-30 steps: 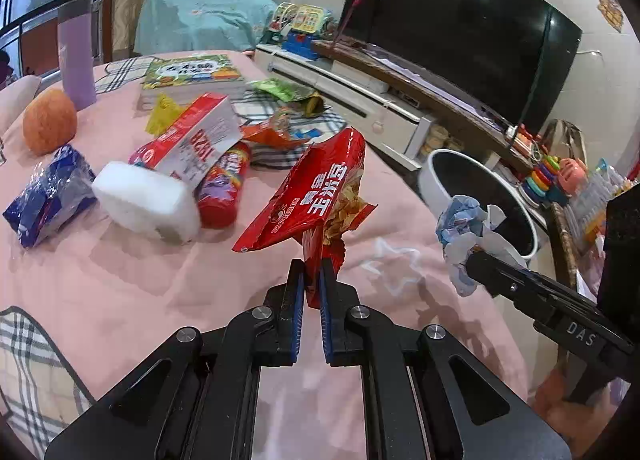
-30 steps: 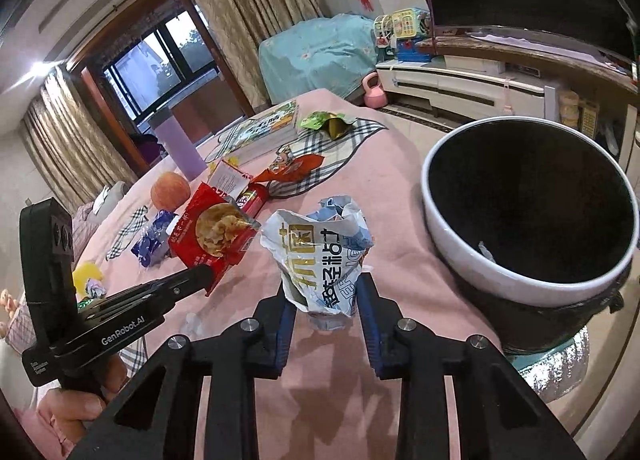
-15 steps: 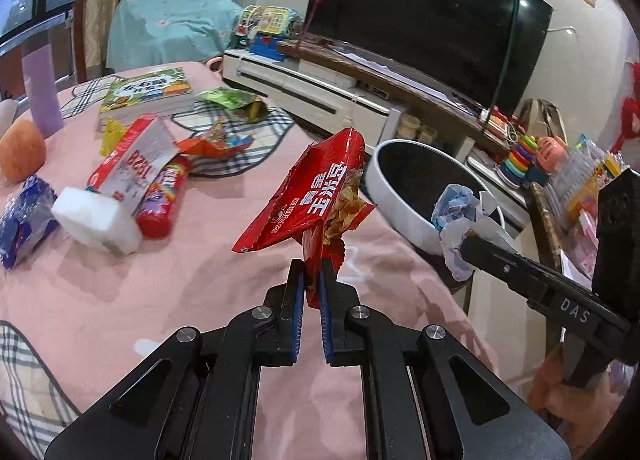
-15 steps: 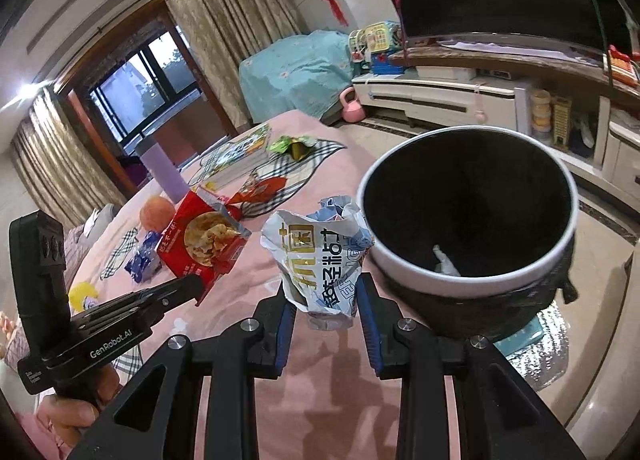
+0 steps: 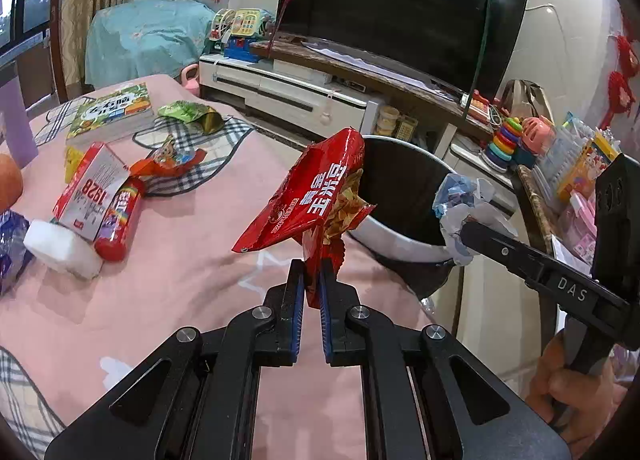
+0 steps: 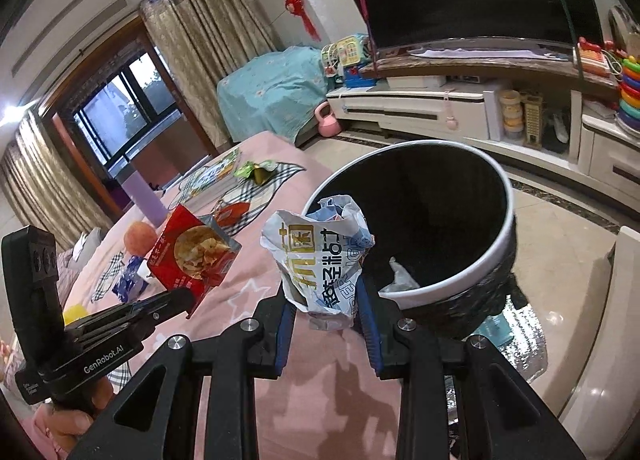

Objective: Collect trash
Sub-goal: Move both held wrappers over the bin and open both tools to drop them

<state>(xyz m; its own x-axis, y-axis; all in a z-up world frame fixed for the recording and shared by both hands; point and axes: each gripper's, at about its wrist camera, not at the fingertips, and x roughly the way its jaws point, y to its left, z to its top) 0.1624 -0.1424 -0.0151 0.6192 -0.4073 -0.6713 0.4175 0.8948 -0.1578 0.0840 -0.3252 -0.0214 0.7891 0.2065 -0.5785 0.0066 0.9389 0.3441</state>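
Pink-covered table (image 5: 168,284): further wrappers lie mid-surface.
Bin (image 6: 498,260): off its near edge.
Red snack bag (image 5: 316,196): pinched in left gripper (image 5: 311,292).
Crumpled white wrapper (image 6: 320,260): clamped by right gripper (image 6: 326,316).
Risk: early release drops either short of the rim.

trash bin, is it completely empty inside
No, the right wrist view shows a crumpled pale scrap already lying inside the trash bin, against its near wall.
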